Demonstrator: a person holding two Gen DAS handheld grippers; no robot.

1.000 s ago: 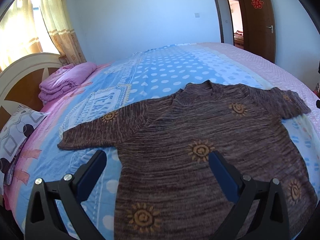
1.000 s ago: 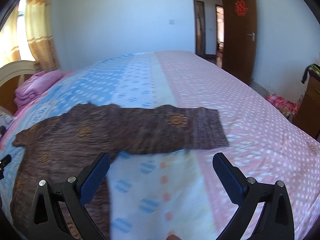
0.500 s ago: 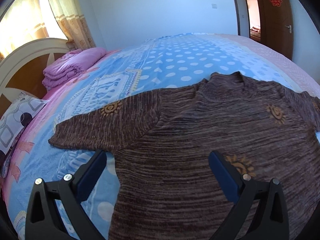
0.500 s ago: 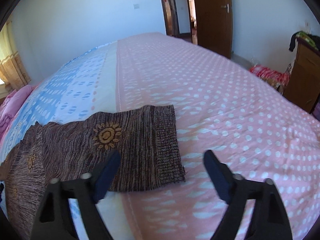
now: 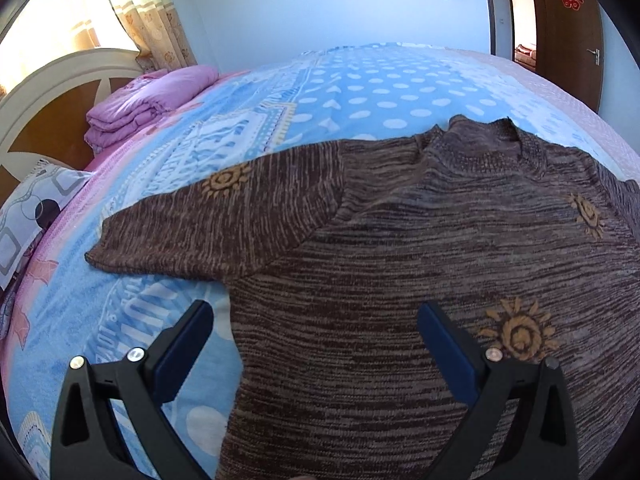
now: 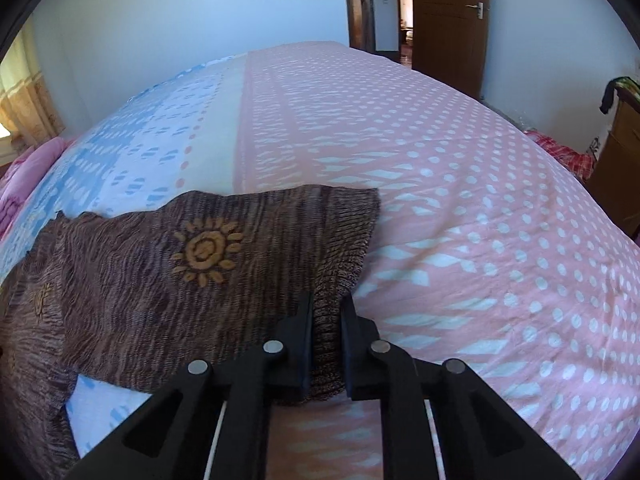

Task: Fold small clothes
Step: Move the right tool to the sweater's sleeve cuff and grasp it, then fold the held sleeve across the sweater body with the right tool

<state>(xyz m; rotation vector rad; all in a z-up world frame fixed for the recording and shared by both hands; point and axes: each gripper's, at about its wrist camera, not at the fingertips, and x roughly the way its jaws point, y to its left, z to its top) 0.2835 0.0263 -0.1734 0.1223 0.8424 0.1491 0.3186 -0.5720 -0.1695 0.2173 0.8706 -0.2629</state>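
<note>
In the left wrist view, we held the left gripper [image 5: 316, 336] wide apart and gripping nothing, low over the side edge of the sweater's [image 5: 400, 272] body. The brown sweater, patterned with orange suns, lay flat on the bed [image 5: 360, 92], collar toward the far side and one sleeve [image 5: 224, 224] stretched out to the left over the blue dotted cover. A folded purple blanket [image 5: 148, 104] sat near the headboard [image 5: 52, 108], with a patterned pillow [image 5: 28, 212] at the left edge.

In the right wrist view, our right gripper [image 6: 326, 344] was pinched narrowly on the ribbed cuff of the sweater's other sleeve [image 6: 224, 256], the knit bunched between its jaws. That sleeve lay across the line where the blue cover met the pink dotted part. A brown door [image 6: 450, 20] stood open beyond the bed.
</note>
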